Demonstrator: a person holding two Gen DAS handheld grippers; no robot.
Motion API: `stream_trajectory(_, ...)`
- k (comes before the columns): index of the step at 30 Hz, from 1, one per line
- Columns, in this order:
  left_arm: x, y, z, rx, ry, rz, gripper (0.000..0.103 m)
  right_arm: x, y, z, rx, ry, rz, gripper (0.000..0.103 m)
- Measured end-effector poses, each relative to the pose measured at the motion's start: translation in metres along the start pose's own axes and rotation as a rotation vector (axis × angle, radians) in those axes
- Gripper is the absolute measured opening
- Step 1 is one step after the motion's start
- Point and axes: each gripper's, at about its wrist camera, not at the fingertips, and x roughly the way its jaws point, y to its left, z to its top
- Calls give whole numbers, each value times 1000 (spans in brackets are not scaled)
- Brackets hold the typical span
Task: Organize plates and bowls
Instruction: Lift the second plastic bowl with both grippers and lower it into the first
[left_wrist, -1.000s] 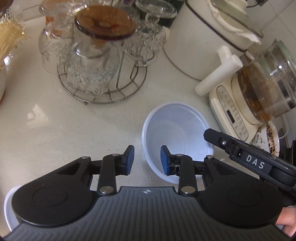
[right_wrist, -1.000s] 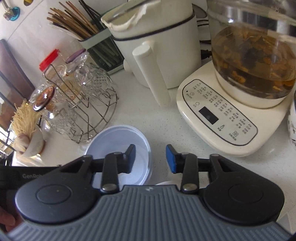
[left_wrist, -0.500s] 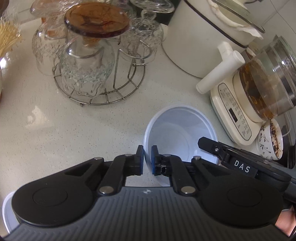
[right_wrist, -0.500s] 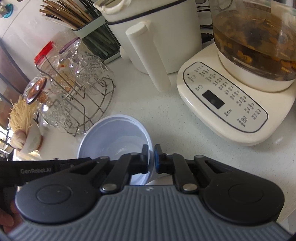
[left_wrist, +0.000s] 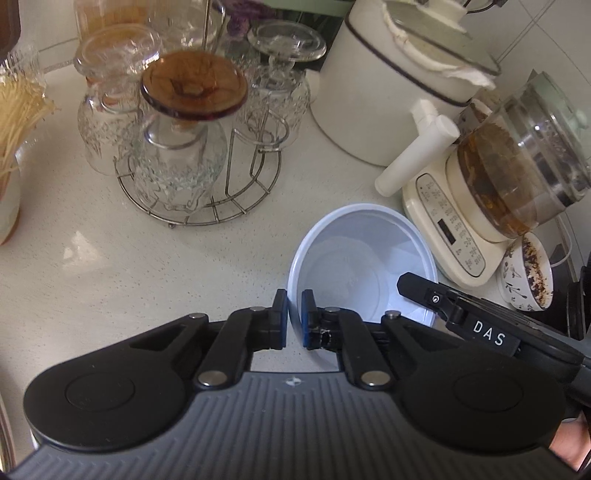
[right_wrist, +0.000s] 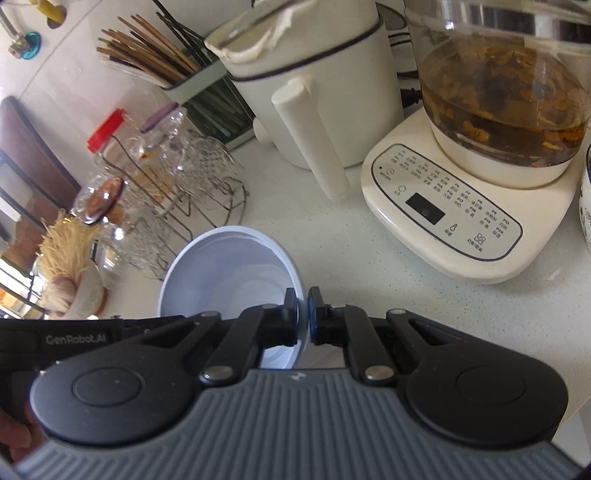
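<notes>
In the left wrist view, the pale blue translucent plastic bowl (left_wrist: 360, 266) is seen at centre right of the frame, on the speckled white stone countertop (left_wrist: 92, 266). The left gripper (left_wrist: 294, 308) is clamped on the bowl's near-left rim, one blue pad outside the wall and one inside. The right gripper (left_wrist: 417, 284) is seen entering from the lower right, reaching the bowl's opposite rim. A round wire rack of upturned cut-glass tumblers (left_wrist: 184, 147) fills the upper left, and a small floral ceramic cup holding dark dregs (left_wrist: 526, 277) sits at the right edge, beside the cream kettle base with a glass pot of brown infusion (left_wrist: 517, 177).

In the right wrist view, the same bowl (right_wrist: 229, 273) lies at lower centre-left, and the right gripper (right_wrist: 303, 314) is closed on its right-hand rim, the thin wall pinched between the pads. The left gripper's body is seen only as a black bar at the lower left edge.

For the lift to go well, both hands should probably be raised together and kept level, since the thin plastic wall is likely to flex or slip if the rims are pulled apart or twisted. Clearance from the kettle base and the rack should be kept.

The floral cup is shown clearly only by the left view; a grey holder of wooden chopsticks (right_wrist: 159, 62) and a red-lidded jar (right_wrist: 105, 129) are shown only by the right. A white lidded pot with a long handle (right_wrist: 306, 96) appears in both.
</notes>
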Motion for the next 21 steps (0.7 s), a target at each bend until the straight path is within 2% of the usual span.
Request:
stream_trajectory(14,-41,0,-2,13,-45,-30,8,-30,19,-2,-9,-57,16,9)
stream_trajectory(21,-61,1,-4,17,-62,-58,8,-43,24,-3,32,-92,27,9)
